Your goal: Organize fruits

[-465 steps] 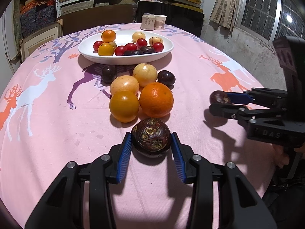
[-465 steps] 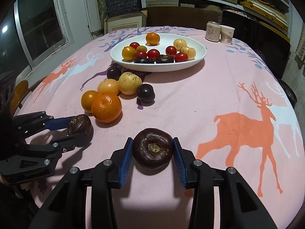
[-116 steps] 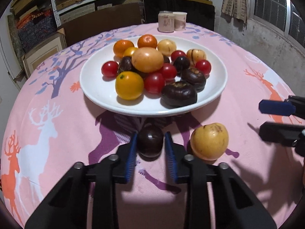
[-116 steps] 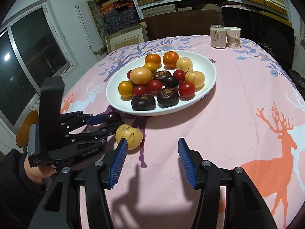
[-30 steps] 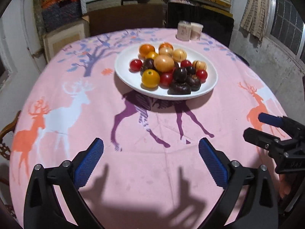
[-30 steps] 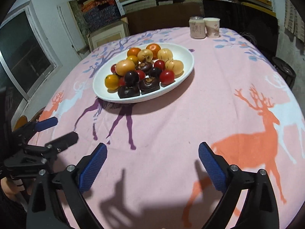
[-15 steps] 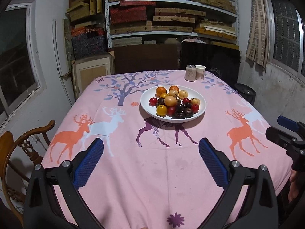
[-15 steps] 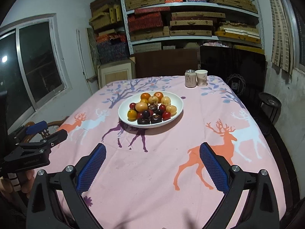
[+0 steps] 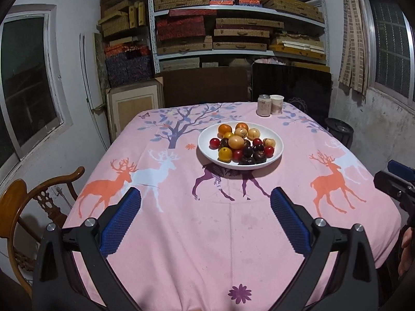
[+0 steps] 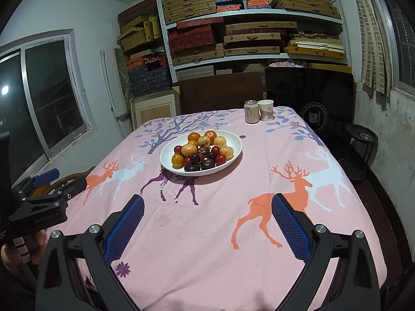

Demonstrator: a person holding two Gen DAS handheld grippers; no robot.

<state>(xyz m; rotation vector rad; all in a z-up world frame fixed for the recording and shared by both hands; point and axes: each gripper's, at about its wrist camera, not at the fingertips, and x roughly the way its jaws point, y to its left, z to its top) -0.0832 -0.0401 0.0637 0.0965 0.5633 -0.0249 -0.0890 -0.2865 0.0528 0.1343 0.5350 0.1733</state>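
Observation:
A white oval plate [image 9: 205, 153] sits in the middle of the pink deer-print tablecloth, piled with oranges, yellow, red and dark fruits [image 9: 234, 142]; it also shows in the right wrist view [image 10: 166, 164] with its fruits [image 10: 188, 150]. My left gripper [image 9: 206, 198] is open wide and empty, held back over the table's near edge, far from the plate. My right gripper [image 10: 207, 203] is open wide and empty, also near the front edge. Each gripper shows at the side of the other's view: the right gripper [image 9: 393, 175] and the left gripper [image 10: 55, 180].
A can [image 9: 264, 105] and a paper cup [image 9: 276, 104] stand at the table's far right. A wooden chair [image 9: 24, 207] is at the left of the table. A black panel [image 10: 311, 101] and shelves of boxes stand behind. A black stand [image 10: 361, 137] is at the right.
Both grippers have pulled further back and up from the plate, staying open. All fruit that lay on the cloth earlier is now on the plate.

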